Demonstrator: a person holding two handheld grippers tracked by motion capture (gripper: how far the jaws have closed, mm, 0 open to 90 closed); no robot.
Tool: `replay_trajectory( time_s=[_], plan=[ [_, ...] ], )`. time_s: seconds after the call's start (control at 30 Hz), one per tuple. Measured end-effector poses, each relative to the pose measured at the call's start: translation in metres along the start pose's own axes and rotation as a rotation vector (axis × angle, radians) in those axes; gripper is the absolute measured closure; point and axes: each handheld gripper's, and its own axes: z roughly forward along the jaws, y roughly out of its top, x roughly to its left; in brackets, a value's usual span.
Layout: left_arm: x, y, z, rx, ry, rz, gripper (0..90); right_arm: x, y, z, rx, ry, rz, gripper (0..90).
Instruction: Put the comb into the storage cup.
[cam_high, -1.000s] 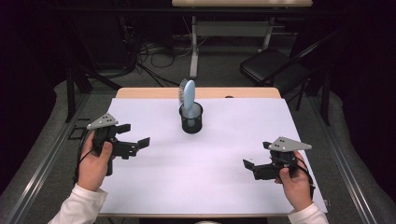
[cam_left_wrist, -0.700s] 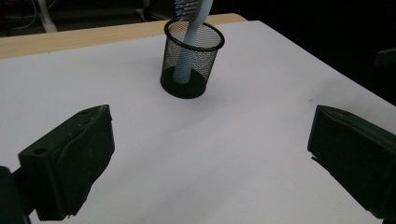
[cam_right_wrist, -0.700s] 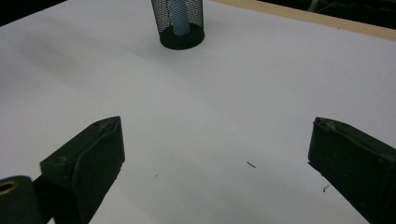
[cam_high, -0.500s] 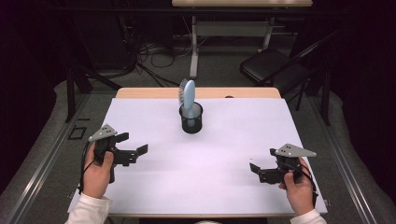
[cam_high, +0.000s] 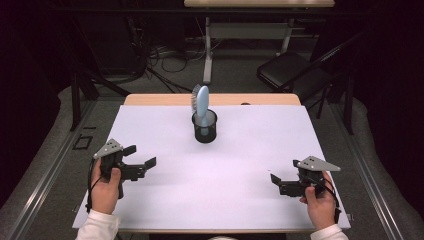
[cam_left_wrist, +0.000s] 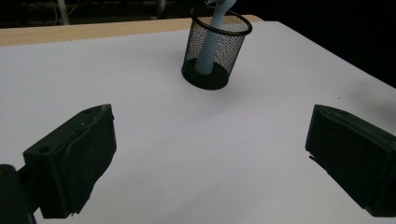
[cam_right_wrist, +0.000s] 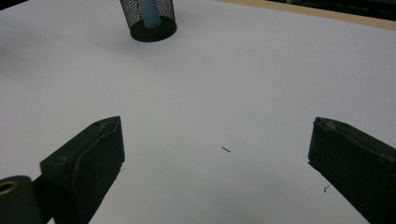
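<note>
1. Two grippers are sitting at the near corners in the high view, left gripper (cam_high: 142, 156) and right gripper (cam_high: 274, 183), both gaping wide and carrying nothing; hairbrush (cam_high: 200, 107) is standing upright, handle down, in the black mesh cup (cam_high: 205, 131) at the far middle of the white table (cam_high: 225, 200), well apart from both
2. Judging the step as a reach for the brush: going in from above on the exposed head, keeping jaws wide until they are straddling it, then lifting straight up so the cup is not tipping
3. Left gripper view: jaws are standing far apart over bare table; cup (cam_left_wrist: 215, 46) is sitting ahead and slightly left of centre, pale blue handle (cam_left_wrist: 208, 51) leaning against the inside wall, showing through the mesh
4. Right gripper view: jaws are likewise spread wide, empty; cup (cam_right_wrist: 150, 18) is sitting far off at upper left, blue handle (cam_right_wrist: 150, 14) visible inside; small dark speck (cam_right_wrist: 226, 149) is lying on the table between the jaws
5. Brush is looking light blue, smooth plastic, bristles (cam_high: 195, 95) facing left in the high view; probably slippery, so gripping firmly
</note>
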Motion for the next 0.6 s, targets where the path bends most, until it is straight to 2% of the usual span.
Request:
replay_trajectory(
  time_s=[0.2,0.37,0.6],
  plan=[
    [-0.001,-0.005,0.002,-0.012,0.011,0.022,2.1,-0.004,-0.006,0.001,-0.032,-0.019,0.013,3.4],
    [0.000,-0.009,0.004,-0.026,0.030,0.031,2.0,-0.007,-0.010,0.003,-0.030,-0.024,0.029,3.4],
    [0.002,-0.017,0.007,-0.044,0.041,0.021,2.0,-0.009,-0.015,0.006,-0.016,-0.026,0.039,3.4]
  ],
)
